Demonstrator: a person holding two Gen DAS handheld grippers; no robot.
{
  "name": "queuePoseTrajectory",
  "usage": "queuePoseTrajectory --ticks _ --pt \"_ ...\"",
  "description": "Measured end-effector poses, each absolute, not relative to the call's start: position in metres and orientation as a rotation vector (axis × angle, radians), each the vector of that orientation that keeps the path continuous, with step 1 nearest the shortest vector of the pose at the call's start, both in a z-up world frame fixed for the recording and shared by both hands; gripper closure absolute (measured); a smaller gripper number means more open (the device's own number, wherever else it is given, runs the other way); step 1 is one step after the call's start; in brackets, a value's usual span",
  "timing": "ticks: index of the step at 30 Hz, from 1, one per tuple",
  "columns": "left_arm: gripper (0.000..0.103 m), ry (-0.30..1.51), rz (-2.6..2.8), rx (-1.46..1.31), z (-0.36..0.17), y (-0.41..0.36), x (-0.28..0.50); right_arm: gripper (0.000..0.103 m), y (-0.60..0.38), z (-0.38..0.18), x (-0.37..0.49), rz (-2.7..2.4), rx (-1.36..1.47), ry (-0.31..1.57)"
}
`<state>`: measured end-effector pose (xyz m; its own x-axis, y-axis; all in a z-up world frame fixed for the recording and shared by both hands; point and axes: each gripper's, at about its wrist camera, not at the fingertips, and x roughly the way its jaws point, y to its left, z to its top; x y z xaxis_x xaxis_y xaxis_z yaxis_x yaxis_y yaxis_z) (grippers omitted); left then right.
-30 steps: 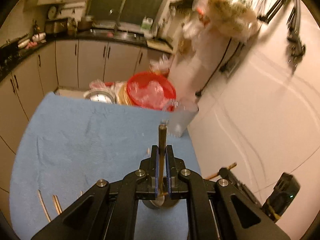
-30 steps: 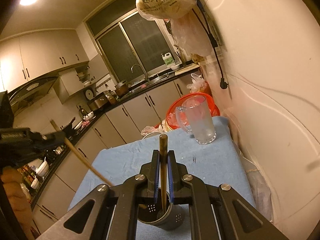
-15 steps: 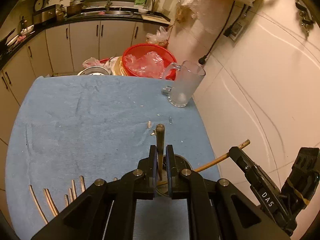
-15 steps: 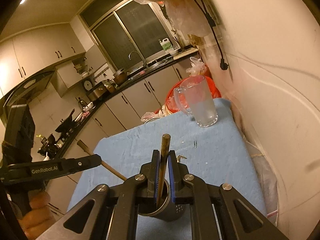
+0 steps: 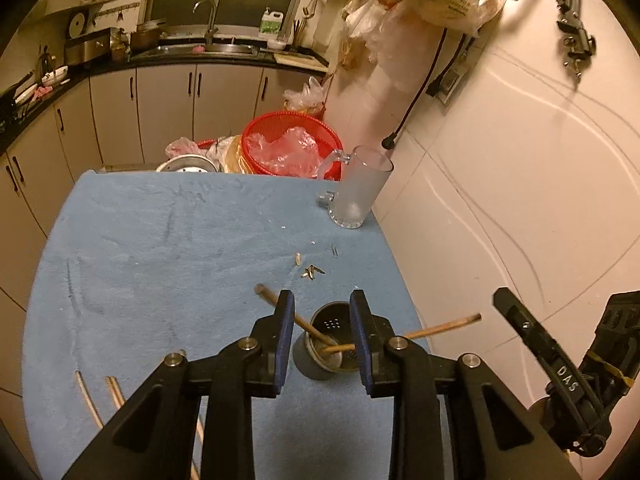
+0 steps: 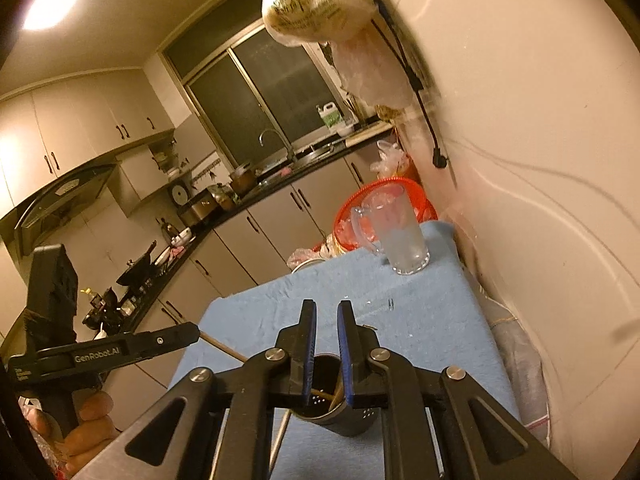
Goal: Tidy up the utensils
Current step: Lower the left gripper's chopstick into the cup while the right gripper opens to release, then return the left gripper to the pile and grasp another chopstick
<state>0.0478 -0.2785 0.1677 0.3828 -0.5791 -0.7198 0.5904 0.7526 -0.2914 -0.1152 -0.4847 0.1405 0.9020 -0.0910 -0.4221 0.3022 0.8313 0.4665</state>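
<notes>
Two chopsticks lean crossed in the metal holder at bottom centre, so they're already sorted. More chopsticks lie lower left on the blue-towelled tabletop. Left hand-held gripper hovers over the holder, spread, pinching nothing. Right hand-held gripper also hangs above it, slightly parted and empty.

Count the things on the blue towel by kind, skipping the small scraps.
On the blue towel:
Wooden chopsticks in the holder: 2
Loose wooden chopsticks at the near edge: at least 4 showing
Perforated grey metal cylinder holder: 1
Frosted glass handled mug: 1
Total: at least 8
</notes>
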Motion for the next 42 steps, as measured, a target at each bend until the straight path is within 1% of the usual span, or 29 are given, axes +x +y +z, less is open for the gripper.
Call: queuePoseTrajectory --ticks 4,6,8,9,10,11,12,17,21,23,24,25,30,39,40,42 --pt "0.074 0.868 -0.745 0.006 0.178 -0.253 0.038 0.091 -0.469 0.155 -0.137 -0.227 0.529 0.348" --pt "0.072 0.838 -0.733 0.000 0.182 -0.230 0.032 0.090 -0.456 0.161 -0.147 -0.212 0.519 0.328" --pt "0.068 0.816 -0.701 0.006 0.180 -0.208 0.028 0.083 -0.443 0.163 -0.152 -0.191 0.504 0.329" --pt "0.067 0.808 -0.684 0.006 0.178 -0.196 0.027 0.075 -0.433 0.162 -0.153 -0.178 0.489 0.338" --pt "0.066 0.808 -0.669 0.000 0.175 -0.183 0.027 0.063 -0.422 0.160 -0.152 -0.161 0.472 0.351" --pt "0.066 0.817 -0.652 -0.009 0.170 -0.170 0.029 0.056 -0.416 0.158 -0.150 -0.148 0.461 0.364" --pt "0.066 0.829 -0.635 -0.018 0.164 -0.157 0.030 0.043 -0.404 0.153 -0.146 -0.120 0.445 0.388" --pt "0.066 0.901 -0.520 -0.058 0.124 -0.093 0.044 0.043 -0.365 0.124 -0.120 -0.045 0.403 0.521" --pt "0.066 0.999 -0.430 -0.118 0.085 -0.048 0.062 0.043 -0.344 0.088 -0.093 -0.034 0.405 0.642" --pt "0.066 1.064 -0.398 -0.124 0.064 -0.035 0.071 0.046 -0.337 0.071 -0.081 -0.029 0.417 0.687" --pt "0.066 1.095 -0.391 -0.138 0.054 -0.029 0.076 0.051 -0.337 0.064 -0.076 -0.033 0.426 0.707" --pt "0.066 1.129 -0.387 -0.149 0.044 -0.027 0.081 0.055 -0.335 0.057 -0.071 -0.044 0.436 0.727" --pt "0.066 1.222 -0.341 -0.157 0.006 -0.031 0.106 0.055 -0.327 0.040 -0.062 -0.060 0.447 0.768" --pt "0.066 1.284 -0.263 -0.111 -0.029 -0.061 0.143 0.055 -0.333 0.036 -0.061 -0.119 0.454 0.804" --pt "0.068 1.284 -0.250 -0.090 -0.033 -0.066 0.144 0.055 -0.334 0.035 -0.060 -0.128 0.454 0.811" --pt "0.080 1.257 -0.222 -0.044 -0.037 -0.076 0.142 0.055 -0.337 0.033 -0.057 -0.143 0.454 0.825"
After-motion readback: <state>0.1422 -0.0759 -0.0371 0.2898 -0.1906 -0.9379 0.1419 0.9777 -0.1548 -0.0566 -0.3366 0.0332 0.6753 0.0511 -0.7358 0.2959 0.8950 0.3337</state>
